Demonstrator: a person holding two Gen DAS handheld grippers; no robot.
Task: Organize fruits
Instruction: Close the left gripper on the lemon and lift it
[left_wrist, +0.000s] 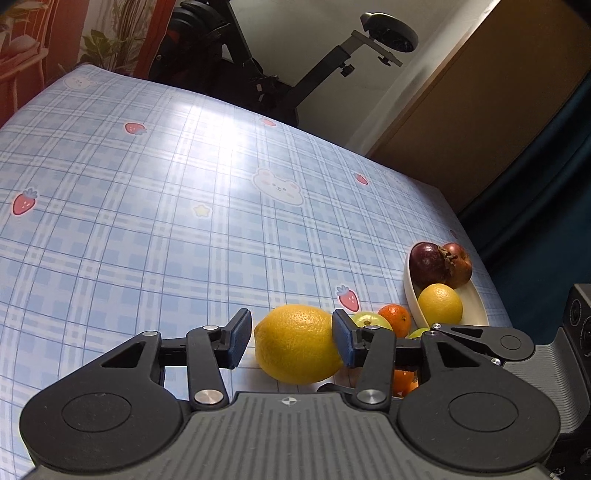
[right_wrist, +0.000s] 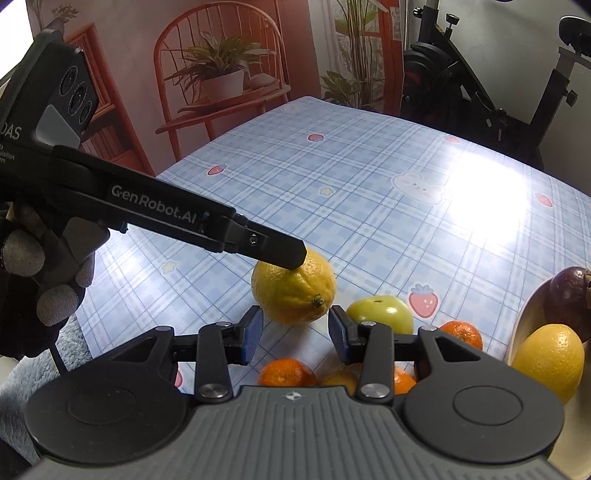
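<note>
A yellow lemon (left_wrist: 297, 343) lies on the blue checked tablecloth between the pads of my left gripper (left_wrist: 291, 339). The jaws are open around it, the right pad touching and the left a little apart. In the right wrist view the lemon (right_wrist: 293, 291) lies just beyond my open, empty right gripper (right_wrist: 295, 334), with the left gripper's finger (right_wrist: 273, 249) over it. A green apple (right_wrist: 380, 314) and several mandarins (right_wrist: 286, 371) lie beside it. A white oval bowl (left_wrist: 412, 295) holds another lemon (left_wrist: 439, 302) and two dark purple fruits (left_wrist: 430, 260).
The table's right edge (left_wrist: 476, 251) runs just past the bowl. An exercise bike (left_wrist: 288, 74) stands behind the table's far edge. A gloved hand (right_wrist: 33, 266) holds the left gripper at the table's left side.
</note>
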